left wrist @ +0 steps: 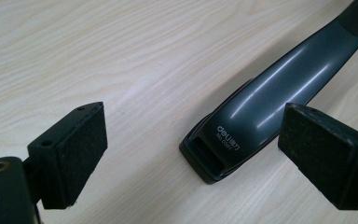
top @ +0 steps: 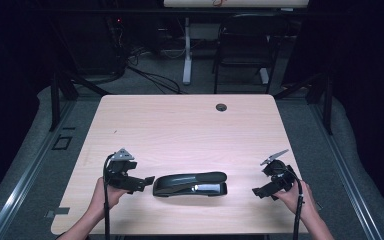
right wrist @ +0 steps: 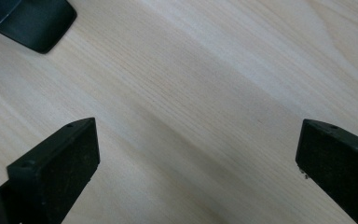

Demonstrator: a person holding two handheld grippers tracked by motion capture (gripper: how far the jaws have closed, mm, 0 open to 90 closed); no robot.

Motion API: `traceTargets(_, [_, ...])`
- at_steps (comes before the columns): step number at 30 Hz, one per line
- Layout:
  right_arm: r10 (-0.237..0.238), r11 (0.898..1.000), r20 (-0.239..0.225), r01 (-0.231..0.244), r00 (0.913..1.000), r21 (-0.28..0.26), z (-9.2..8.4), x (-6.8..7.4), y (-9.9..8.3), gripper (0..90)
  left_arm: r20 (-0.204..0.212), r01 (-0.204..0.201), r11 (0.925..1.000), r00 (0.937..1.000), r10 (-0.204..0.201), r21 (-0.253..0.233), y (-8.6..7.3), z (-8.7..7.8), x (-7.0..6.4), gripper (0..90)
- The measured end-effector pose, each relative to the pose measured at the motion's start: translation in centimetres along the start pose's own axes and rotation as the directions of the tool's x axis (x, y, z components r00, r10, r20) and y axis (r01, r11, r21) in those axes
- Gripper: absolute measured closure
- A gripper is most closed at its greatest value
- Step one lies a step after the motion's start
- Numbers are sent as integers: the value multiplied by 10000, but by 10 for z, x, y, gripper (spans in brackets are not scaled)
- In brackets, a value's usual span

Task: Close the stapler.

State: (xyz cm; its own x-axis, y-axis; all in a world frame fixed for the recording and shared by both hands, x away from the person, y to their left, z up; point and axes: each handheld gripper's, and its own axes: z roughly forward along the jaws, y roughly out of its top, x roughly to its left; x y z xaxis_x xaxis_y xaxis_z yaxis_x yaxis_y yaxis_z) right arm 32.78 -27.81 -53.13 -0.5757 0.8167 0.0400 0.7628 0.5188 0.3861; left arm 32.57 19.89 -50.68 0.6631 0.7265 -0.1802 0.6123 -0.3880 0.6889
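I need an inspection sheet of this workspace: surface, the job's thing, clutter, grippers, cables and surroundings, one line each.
Surface: light wooden table, bare wood, with a round cable hole near its far edge.
Job's thing: dark stapler lying flat near the front edge, closed, touched by neither gripper.
Clutter: nothing seen.
Grippers: left gripper open, its jaws to either side of the stapler's end without contact; right gripper open, over bare wood to the right of the stapler.
Cables: one black cable trails from each gripper toward the person; loose cables lie on the floor behind the table.
Surroundings: dark chair and a white desk leg behind the table; grey floor.
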Motion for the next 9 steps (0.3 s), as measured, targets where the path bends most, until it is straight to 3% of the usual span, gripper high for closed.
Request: traceTargets(9, [-340,9983,202,330,9992,471,3,1,1,0,-8,34,10000,10000,-34,-3,0,0,0,81])
